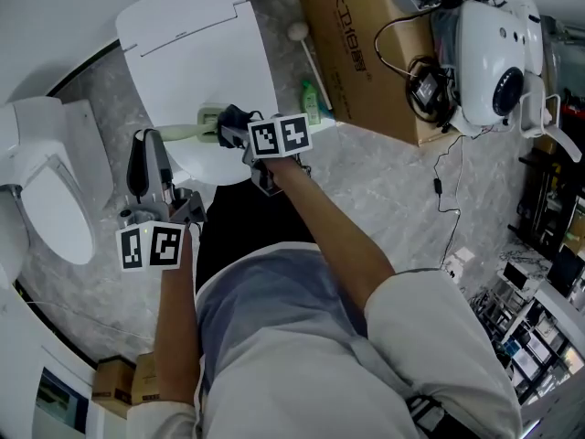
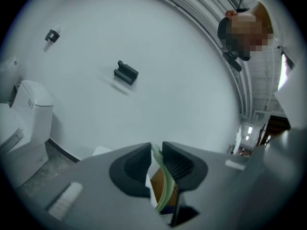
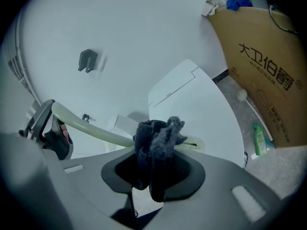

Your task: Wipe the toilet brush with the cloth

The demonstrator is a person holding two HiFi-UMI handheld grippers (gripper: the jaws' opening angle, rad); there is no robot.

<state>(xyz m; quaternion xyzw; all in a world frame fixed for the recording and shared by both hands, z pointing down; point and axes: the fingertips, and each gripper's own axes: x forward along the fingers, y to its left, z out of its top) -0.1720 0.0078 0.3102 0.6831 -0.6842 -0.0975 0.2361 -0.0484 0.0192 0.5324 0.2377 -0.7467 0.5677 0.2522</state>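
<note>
Left claw [image 2: 157, 158], clamped on the pale green handle of the toilet brush [image 1: 186, 133], holds it level above the white toilet lid [image 1: 196, 44], presumably so the right claw [image 3: 156, 164], gripping the bunched dark cloth [image 3: 156, 138], can bear against the shaft. Bare handle between the claws leaves room for a stroke; the cardboard box [image 1: 366, 62] stands well apart.

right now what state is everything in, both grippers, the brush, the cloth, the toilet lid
left gripper, fingers shut on the toilet brush
right gripper, fingers shut on the cloth
toilet brush, held in the air above the toilet, handle pinched at one end
cloth, bunched up, against the brush handle
toilet lid, down
</note>
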